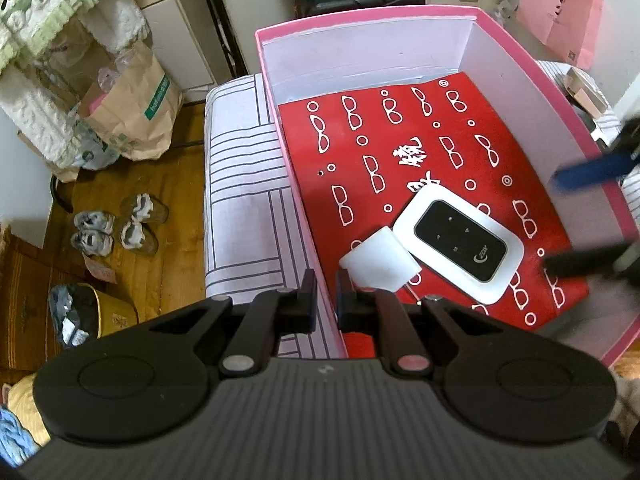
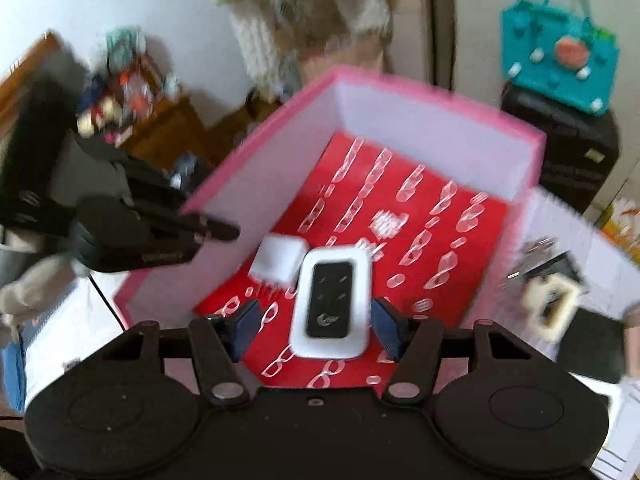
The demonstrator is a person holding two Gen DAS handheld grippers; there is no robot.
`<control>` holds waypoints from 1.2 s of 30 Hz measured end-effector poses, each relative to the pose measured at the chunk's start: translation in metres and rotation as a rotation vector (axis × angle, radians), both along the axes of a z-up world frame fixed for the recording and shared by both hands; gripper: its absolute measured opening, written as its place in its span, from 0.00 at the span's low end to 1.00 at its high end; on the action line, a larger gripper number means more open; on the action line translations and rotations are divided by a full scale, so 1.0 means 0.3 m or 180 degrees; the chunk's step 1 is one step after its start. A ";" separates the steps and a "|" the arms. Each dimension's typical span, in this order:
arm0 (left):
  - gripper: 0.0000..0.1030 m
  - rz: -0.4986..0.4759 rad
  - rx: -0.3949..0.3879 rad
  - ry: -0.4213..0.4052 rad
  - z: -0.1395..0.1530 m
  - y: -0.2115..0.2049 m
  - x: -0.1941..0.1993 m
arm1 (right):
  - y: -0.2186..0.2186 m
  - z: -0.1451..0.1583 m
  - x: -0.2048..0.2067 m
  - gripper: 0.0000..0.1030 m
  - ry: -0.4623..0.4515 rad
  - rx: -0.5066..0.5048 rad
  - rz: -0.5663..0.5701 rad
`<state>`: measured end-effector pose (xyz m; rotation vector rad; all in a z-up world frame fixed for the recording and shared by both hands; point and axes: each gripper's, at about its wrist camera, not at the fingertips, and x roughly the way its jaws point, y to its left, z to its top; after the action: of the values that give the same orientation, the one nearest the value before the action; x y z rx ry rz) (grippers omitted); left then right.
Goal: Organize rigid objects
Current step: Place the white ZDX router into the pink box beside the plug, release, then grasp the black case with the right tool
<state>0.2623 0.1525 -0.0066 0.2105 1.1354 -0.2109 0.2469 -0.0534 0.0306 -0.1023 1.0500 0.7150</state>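
- My left claw (image 1: 323, 300) is pinched on the near wall of the pink box (image 1: 400, 18), one finger outside and one inside, steadying it.
- My right claw (image 2: 316, 326) is spread wide, empty, its pads flanking the white router (image 2: 330, 304) without touching it.
- The router lies flat on the red cloth (image 1: 440, 152) inside the box, touching a white adapter (image 1: 378, 262) on the side toward my left claw.
- I judge this the release step: router placed.
- Next I should lift the right claw straight out, clear of the box wall, and reach for the items just outside the box.
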 end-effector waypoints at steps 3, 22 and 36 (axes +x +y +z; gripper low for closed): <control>0.08 -0.0033 0.0030 -0.0061 -0.002 -0.005 -0.012 | -0.101 0.065 -0.021 0.64 -0.0241 0.0139 -0.0189; 0.08 0.0139 -0.0077 -0.0214 -0.001 0.008 -0.034 | -0.626 -0.172 0.070 0.67 -0.0295 0.0015 -0.1427; 0.07 0.0380 -0.0008 -0.0397 -0.067 -0.012 -0.012 | -0.664 -0.325 0.116 0.73 -0.0302 -0.0139 -0.1345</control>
<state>0.2587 0.1488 -0.0268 0.1509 1.0202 -0.0919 0.2819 -0.2527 -0.0668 0.0481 0.9557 0.3018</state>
